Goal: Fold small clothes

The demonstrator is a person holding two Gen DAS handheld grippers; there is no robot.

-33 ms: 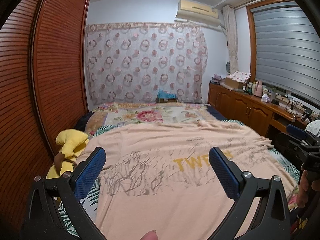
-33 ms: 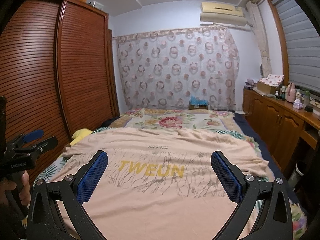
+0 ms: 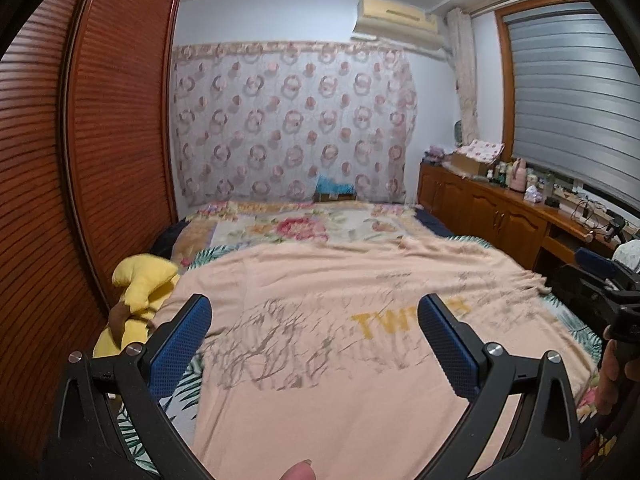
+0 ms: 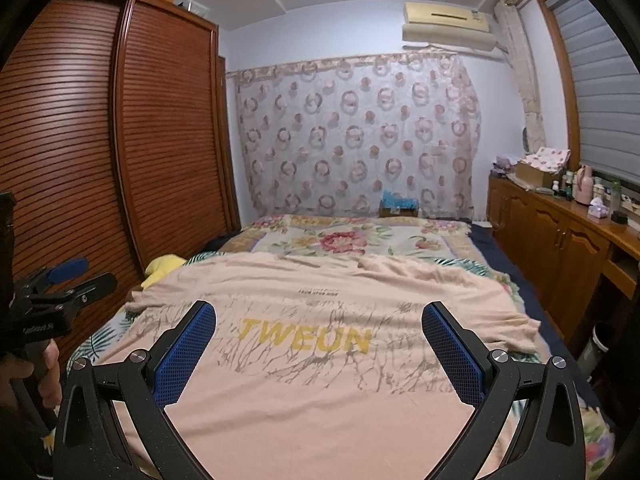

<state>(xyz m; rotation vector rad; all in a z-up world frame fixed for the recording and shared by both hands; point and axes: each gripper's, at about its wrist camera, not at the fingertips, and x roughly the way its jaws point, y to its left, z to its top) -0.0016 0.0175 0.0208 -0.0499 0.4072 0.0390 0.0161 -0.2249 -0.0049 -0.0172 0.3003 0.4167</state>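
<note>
A peach T-shirt (image 4: 320, 360) with the yellow word TWEUN lies spread flat on the bed (image 4: 352, 240), and it fills the lower middle of both views. The left gripper (image 3: 312, 336) and the right gripper (image 4: 320, 340) each hang above the shirt with jaws wide apart, holding nothing. At the left edge of the left wrist view, a yellow plush toy (image 3: 140, 280) lies beside the shirt.

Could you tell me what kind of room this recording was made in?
Most likely a home bedroom: a bed with a floral cover, a tall louvred wooden wardrobe beside it, and a wall air conditioner above a curtain.
</note>
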